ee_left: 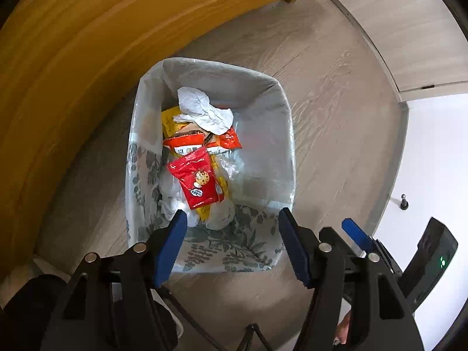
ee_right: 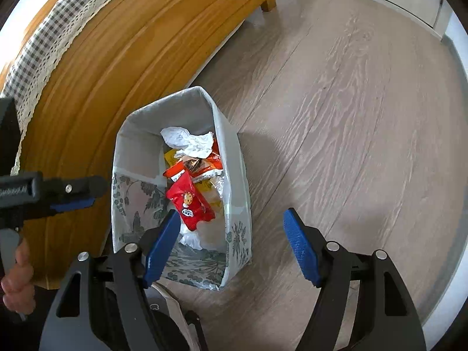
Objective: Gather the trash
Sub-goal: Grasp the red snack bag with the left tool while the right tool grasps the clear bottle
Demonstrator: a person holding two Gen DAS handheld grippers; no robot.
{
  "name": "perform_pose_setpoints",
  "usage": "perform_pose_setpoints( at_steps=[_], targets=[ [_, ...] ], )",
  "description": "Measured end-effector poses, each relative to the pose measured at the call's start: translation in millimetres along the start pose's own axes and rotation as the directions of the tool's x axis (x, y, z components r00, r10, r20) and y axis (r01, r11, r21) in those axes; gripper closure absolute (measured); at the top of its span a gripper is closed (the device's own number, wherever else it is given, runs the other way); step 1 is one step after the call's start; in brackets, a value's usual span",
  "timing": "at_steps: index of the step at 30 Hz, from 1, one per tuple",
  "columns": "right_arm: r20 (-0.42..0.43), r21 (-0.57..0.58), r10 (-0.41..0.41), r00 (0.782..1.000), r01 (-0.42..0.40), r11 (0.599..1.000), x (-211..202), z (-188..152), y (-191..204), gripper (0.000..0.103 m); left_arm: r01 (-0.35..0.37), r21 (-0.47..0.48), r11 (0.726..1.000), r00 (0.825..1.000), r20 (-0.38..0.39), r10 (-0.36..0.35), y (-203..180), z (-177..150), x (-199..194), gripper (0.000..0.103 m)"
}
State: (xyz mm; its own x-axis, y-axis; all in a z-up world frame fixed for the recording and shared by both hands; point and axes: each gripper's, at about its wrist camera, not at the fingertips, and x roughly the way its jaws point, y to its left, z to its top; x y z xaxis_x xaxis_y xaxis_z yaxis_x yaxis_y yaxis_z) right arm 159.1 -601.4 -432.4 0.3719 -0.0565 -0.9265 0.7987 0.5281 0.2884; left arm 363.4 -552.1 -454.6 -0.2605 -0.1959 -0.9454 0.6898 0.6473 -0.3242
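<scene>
A rectangular waste bin [ee_left: 225, 71] with a leaf-print lining stands on the floor beside wooden furniture. Inside lie a red cookie wrapper [ee_left: 197, 178], a crumpled white tissue [ee_left: 201, 108], orange wrappers [ee_left: 187, 143] and clear plastic. My left gripper [ee_left: 233, 215] hangs open over the bin's near end with nothing between its blue pads. To its right, a blue finger of the right gripper [ee_left: 355, 232] shows. In the right wrist view the bin [ee_right: 231, 146] sits lower left, the red wrapper [ee_right: 190, 201] on top. My right gripper [ee_right: 231, 214] is open and empty over the bin's right wall. The left gripper [ee_right: 87, 197] enters from the left.
A yellow wooden furniture side [ee_right: 122, 58] curves along the left, topped by a checked cloth with lace trim [ee_right: 49, 35]. Grey wood-look floor [ee_right: 351, 117] spreads to the right. A white wall with a door stop [ee_left: 403, 201] is at right. A person's hand [ee_right: 17, 278] grips the left handle.
</scene>
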Motion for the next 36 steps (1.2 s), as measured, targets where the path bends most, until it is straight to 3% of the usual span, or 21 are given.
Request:
perform_pose_setpoints(
  at_steps=[9,14,20,26,31,36],
  targets=[
    [0.028,-0.042,-0.052,0.998,0.053,0.998,-21.4,8.3,17.4,0.033,-0.030,0.061,0.998,0.996,0.085,0.025,-10.5,-18.0,-41.7,0.041],
    [0.047,-0.077,-0.080,0.996,0.083,0.994,-44.1,13.7,40.7,0.033,-0.052,0.051,0.997,0.976,0.216,0.039,-7.6,-30.4,-101.6,0.041],
    [0.128,-0.162,-0.101,0.987,0.121,0.979,-85.6,33.6,94.1,0.033,0.008,0.029,1.000,0.916,0.400,-0.019,20.1,-48.6,-194.9,0.039],
    [0.228,-0.263,-0.061,0.972,0.122,0.957,-124.5,58.7,180.4,0.033,0.044,-0.013,0.999,0.833,0.553,-0.029,84.2,-67.6,-292.5,0.039],
    [0.304,-0.364,0.016,0.953,0.101,0.926,-146.8,69.9,262.5,0.033,0.001,-0.052,0.999,0.751,0.659,0.033,153.7,-85.2,-365.8,0.039],
    [0.342,-0.478,0.128,0.931,0.055,0.877,-163.3,81.7,355.2,0.033,-0.010,-0.194,0.981,0.664,0.732,0.151,252.2,-103.9,-429.5,0.038]
  ],
)
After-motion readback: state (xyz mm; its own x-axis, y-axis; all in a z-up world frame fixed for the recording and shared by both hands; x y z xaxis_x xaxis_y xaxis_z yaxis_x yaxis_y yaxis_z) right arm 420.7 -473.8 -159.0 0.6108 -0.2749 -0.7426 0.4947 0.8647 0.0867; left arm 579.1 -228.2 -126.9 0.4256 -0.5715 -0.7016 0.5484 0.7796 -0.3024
